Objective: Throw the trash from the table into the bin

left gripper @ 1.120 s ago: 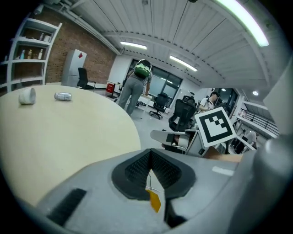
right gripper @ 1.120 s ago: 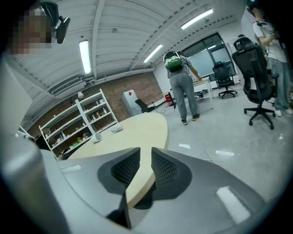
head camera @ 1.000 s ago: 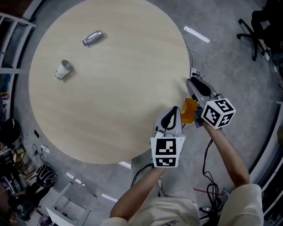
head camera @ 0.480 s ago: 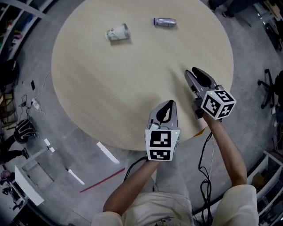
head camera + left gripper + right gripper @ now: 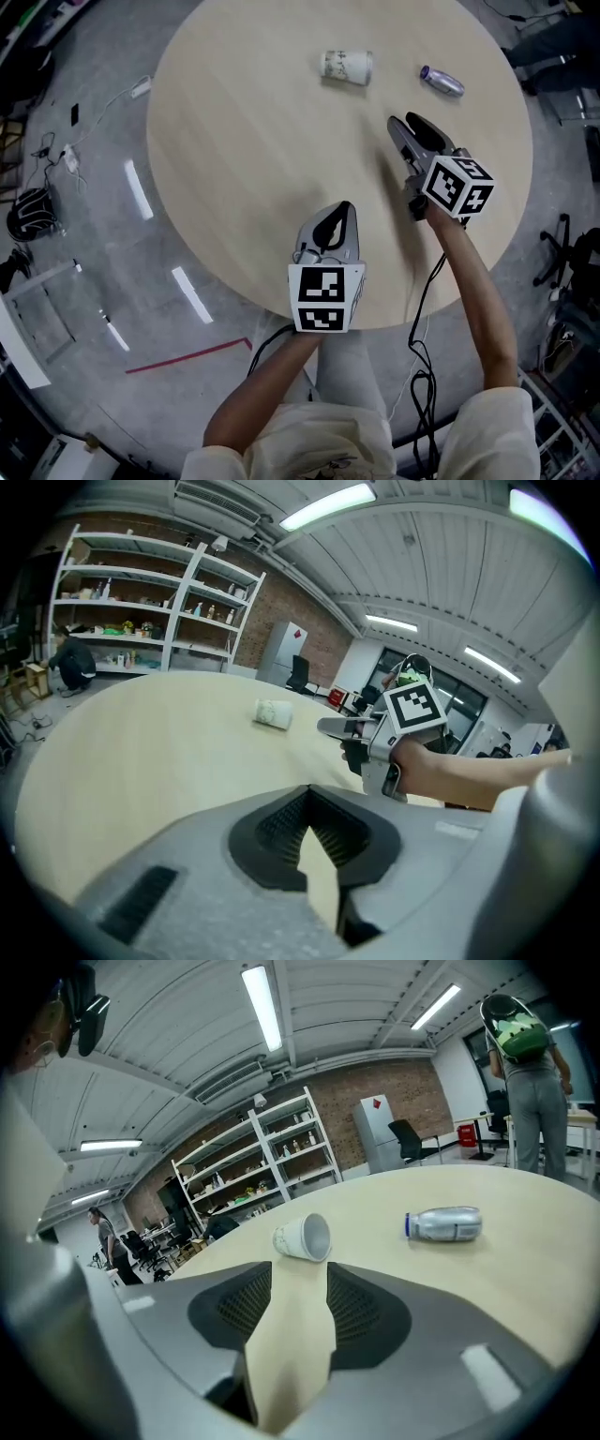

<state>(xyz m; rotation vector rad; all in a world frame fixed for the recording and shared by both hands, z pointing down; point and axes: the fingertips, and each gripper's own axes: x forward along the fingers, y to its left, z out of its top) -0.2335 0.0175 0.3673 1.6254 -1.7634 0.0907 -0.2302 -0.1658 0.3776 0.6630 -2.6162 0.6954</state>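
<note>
On the round pale wooden table (image 5: 253, 141) a white paper cup (image 5: 346, 67) lies on its side at the far edge, and a silver can (image 5: 442, 81) lies to its right. My right gripper (image 5: 405, 124) hovers over the table just short of them. Its jaws have just been opening and stand open with nothing between them. In the right gripper view the cup (image 5: 303, 1237) lies straight beyond the gap of the right gripper (image 5: 300, 1274) and the can (image 5: 444, 1224) lies to the right. My left gripper (image 5: 339, 211) is nearer me, tips together and empty.
Grey floor surrounds the table, with cables (image 5: 56, 150) at the left and a red line (image 5: 187, 356) near me. Metal shelves (image 5: 141, 602) stand beyond the table. A person with a green backpack (image 5: 530, 1072) stands at the table's far side. No bin shows.
Both grippers moved from the table's edge to over its top as the view swung round. The cup and can now lie close ahead of the right gripper. An orange object by the edge left view.
</note>
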